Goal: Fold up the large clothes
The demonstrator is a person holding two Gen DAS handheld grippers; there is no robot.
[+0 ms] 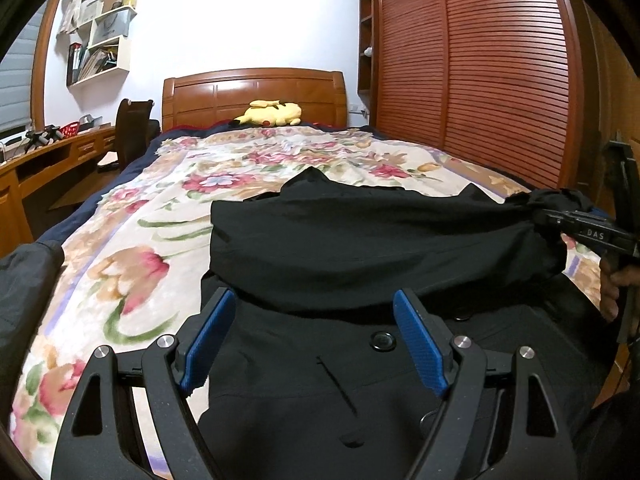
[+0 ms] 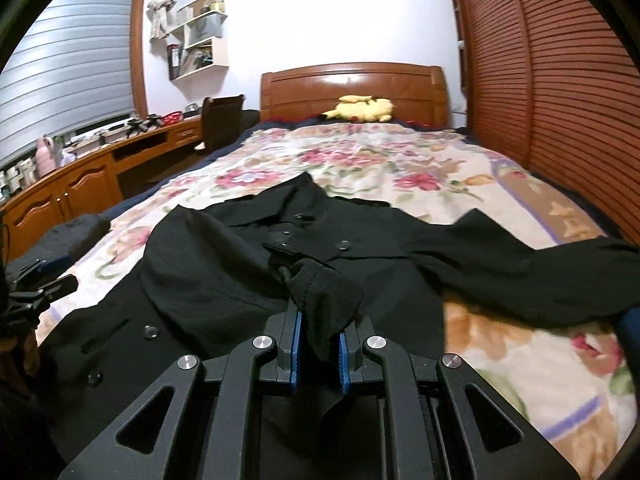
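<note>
At the nine o'clock edge of the left wrist view a dark bundle [image 1: 28, 284] rests on the floral blanket [image 1: 132, 248], apart from the work. Moving toward the centre, the left gripper [image 1: 314, 340] hangs over the lower front of the black coat [image 1: 320, 380] with its blue pads spread wide and nothing between them; a round button [image 1: 383, 340] sits just inside the right-hand pad, and whether the pads brush the cloth cannot be told. The coat lies flat on the bed, front up, collar toward the headboard at twelve o'clock, where a yellow plush toy [image 1: 272, 113] rests. Across its chest runs a sleeve [image 1: 360, 240], drawn from about ten o'clock to three o'clock, where the right gripper [image 1: 560, 216] pinches the cuff. The right wrist view confirms that grip: the right gripper [image 2: 319, 344] has its jaws narrow and closed on the bunched cuff [image 2: 324, 296], with the coat's other sleeve [image 2: 520, 264] lying out toward three o'clock on the blanket. The step in hand looks like folding the first sleeve inward over the body. Next, I judge, the cuff must be laid flat and released without bunching, while the open left gripper could steady the body; then the other sleeve wants the same treatment.
</note>
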